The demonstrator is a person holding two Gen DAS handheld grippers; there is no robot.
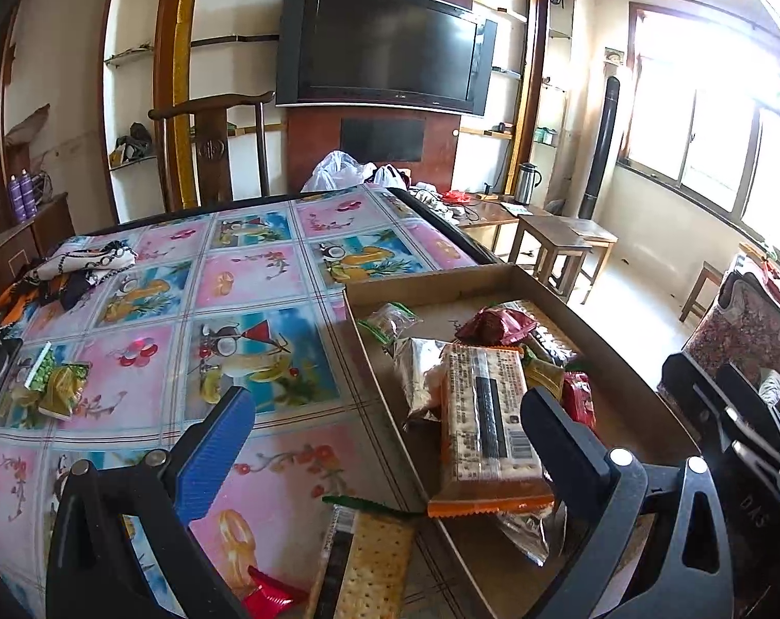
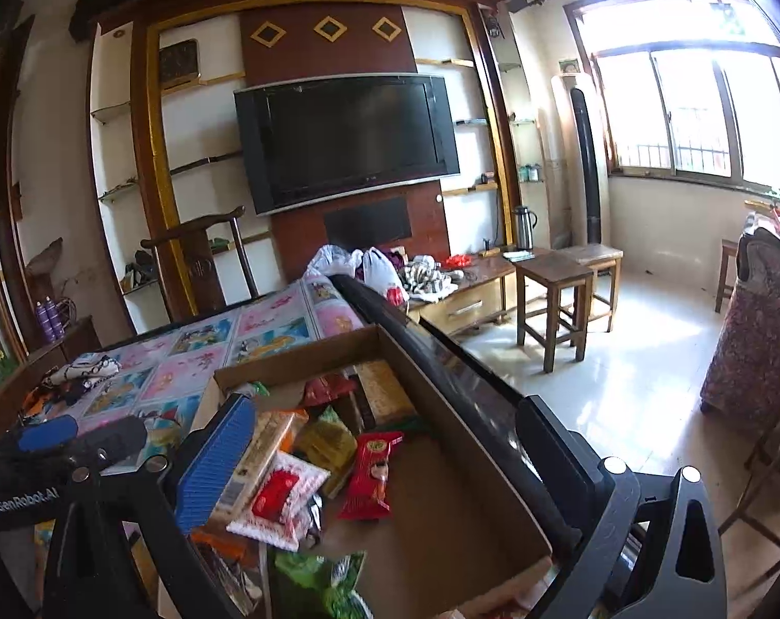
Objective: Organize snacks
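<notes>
A shallow cardboard box (image 1: 431, 281) sits on the right side of the table and holds several snack packets, with an orange cracker pack (image 1: 485, 423) on top. My left gripper (image 1: 384, 438) is open over the box's left edge. Below it a green-edged cracker pack (image 1: 369, 562) and a red packet (image 1: 268, 596) lie on the tablecloth. Green and yellow packets (image 1: 57, 381) lie at the far left. My right gripper (image 2: 384, 454) is open above the box (image 2: 297, 358), over a red packet (image 2: 371, 467) and a red-and-white packet (image 2: 281, 503). A green packet (image 2: 322, 580) lies below.
The table has a flowered plastic cloth (image 1: 245, 278). A patterned cloth bundle (image 1: 80, 263) lies at its far left. A wooden chair (image 1: 214, 149) stands behind the table. Stools (image 2: 560, 294) and a low cabinet stand to the right. The left gripper shows in the right wrist view (image 2: 75, 436).
</notes>
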